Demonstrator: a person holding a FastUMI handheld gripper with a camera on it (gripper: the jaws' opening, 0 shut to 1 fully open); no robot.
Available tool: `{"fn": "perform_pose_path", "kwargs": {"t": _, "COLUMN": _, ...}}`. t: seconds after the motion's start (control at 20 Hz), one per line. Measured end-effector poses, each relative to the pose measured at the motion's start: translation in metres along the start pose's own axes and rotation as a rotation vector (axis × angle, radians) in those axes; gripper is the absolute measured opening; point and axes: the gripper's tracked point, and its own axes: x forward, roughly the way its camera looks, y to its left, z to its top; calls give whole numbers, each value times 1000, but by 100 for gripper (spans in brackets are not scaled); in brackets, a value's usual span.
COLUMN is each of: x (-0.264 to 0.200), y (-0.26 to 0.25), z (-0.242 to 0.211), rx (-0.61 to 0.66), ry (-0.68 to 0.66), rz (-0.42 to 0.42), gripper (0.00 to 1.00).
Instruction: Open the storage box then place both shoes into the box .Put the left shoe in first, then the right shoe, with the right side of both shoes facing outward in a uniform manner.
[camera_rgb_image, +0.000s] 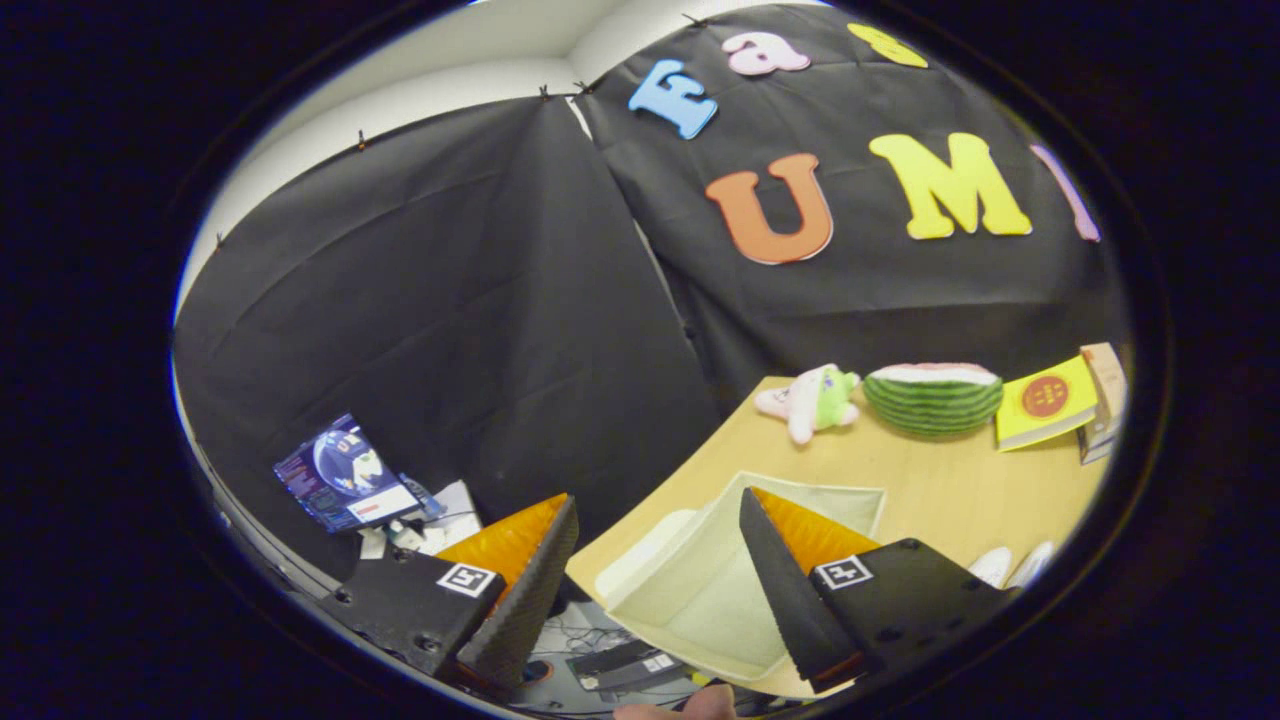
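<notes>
The cream fabric storage box (700, 590) sits open on the wooden table (960, 480), near the table's corner, its lid flap folded outward. My gripper (655, 560) hangs above it, open, with nothing between its fingers. The left finger (530, 590) is out past the table's edge; the right finger (790, 590) is over the box's inside. Two white shoe tips (1010, 565) show on the table just beyond the right finger's mount, mostly hidden by it.
A pink-and-green plush toy (815, 400), a watermelon-shaped cushion (933, 397), a yellow book (1045, 403) and a small carton (1105, 400) line the table's far side. Off the table, below, stand a lit screen (345, 475) and cables. A fingertip (700, 706) shows beneath the box.
</notes>
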Motion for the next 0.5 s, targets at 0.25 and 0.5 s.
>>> {"fn": "perform_pose_path", "kwargs": {"t": 0.25, "x": -61, "y": -85, "z": -9, "rx": -68, "ry": -48, "rz": -224, "gripper": 100}}
{"fn": "perform_pose_path", "kwargs": {"t": 0.5, "x": -125, "y": -155, "z": -32, "rx": -73, "ry": -13, "rz": -376, "gripper": 100}}
